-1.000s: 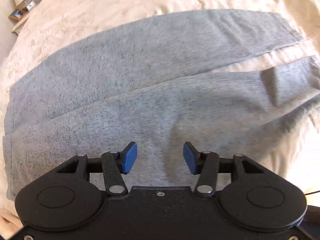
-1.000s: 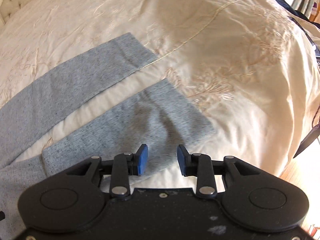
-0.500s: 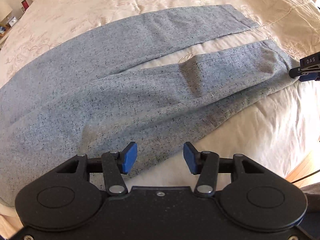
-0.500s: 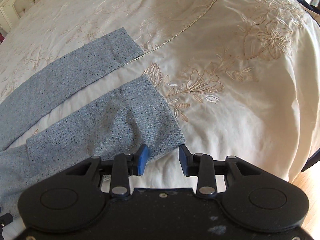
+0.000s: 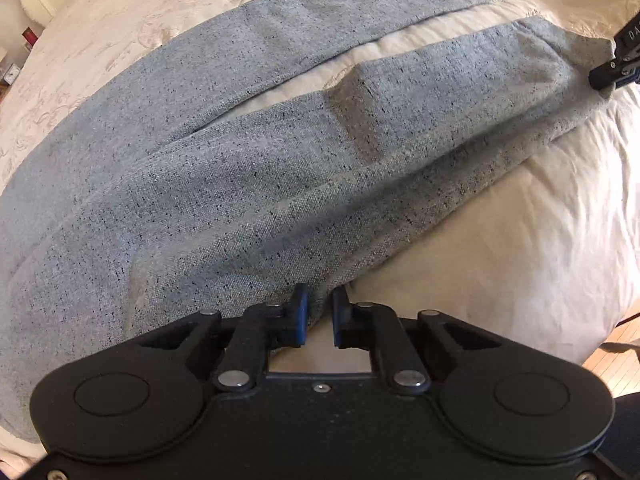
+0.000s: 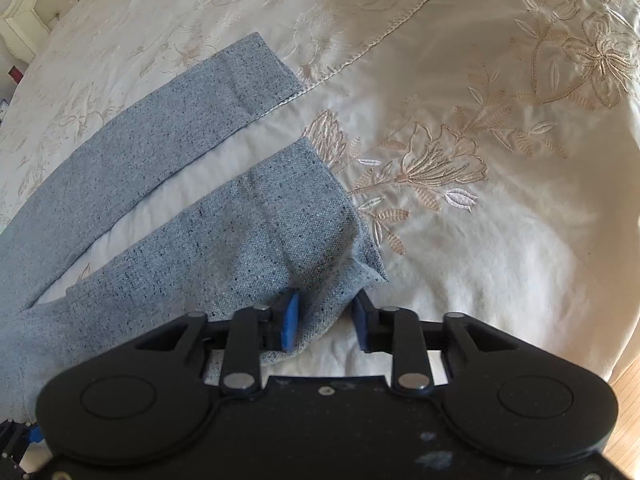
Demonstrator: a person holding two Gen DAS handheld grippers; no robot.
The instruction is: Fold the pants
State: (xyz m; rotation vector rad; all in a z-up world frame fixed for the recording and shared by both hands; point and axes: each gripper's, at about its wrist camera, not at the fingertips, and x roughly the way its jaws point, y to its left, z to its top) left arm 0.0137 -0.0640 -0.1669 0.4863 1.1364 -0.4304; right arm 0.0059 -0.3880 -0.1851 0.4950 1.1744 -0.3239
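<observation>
Both closing on the pants (image 5: 280,184) — left gripper (image 5: 320,314) mid-leg, right gripper (image 6: 326,322) at the cuff.

White letters "DA" show on the right claw (image 5: 624,62).

Black gripper (image 5: 320,316), blue pads, silver screws

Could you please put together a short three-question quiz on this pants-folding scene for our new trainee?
1. True or false: the grey pants lie on a cream bedspread.
2. Which leg's edge is between the left gripper fingers: A) near leg, B) far leg?
3. Fill in: the right gripper is at the near leg's ____ end.

Key: 1 true; 2 A; 3 hem. Both grippers' jaws are closing on fabric.
</observation>
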